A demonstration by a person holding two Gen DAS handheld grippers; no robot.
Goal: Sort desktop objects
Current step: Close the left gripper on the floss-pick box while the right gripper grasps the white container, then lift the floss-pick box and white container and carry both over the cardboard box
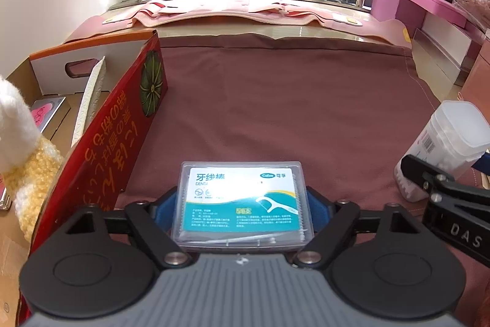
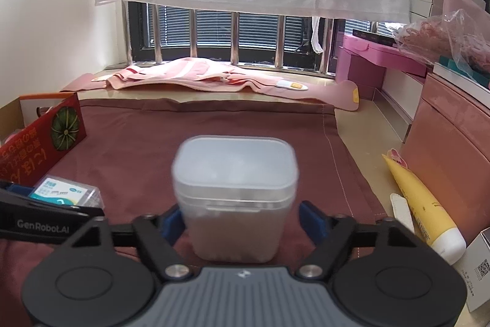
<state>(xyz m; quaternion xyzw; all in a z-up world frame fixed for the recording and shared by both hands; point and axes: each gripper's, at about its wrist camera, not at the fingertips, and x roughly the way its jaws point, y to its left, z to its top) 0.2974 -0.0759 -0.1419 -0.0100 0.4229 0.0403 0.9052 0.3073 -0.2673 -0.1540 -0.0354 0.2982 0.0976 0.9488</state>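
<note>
A clear flat box of dental floss picks (image 1: 243, 201) with a teal and white label lies on the maroon cloth (image 1: 275, 100). My left gripper (image 1: 242, 207) has its blue pads pressed on the box's two sides. A translucent cotton swab tub (image 2: 234, 198) with a square lid stands upright between the fingers of my right gripper (image 2: 242, 222). The left pad touches the tub; a narrow strip of cloth shows beside the right pad. The tub looks blurred. The same tub (image 1: 444, 143) appears at the right edge of the left wrist view.
A red cardboard box (image 1: 122, 143) with an open top stands to the left, holding a plush toy (image 1: 18, 143) and a small packet. At the right lie a yellow tube (image 2: 425, 207), a white carton (image 2: 480, 265) and stacked pink boxes (image 2: 453, 124). A windowsill with pink fabric runs behind.
</note>
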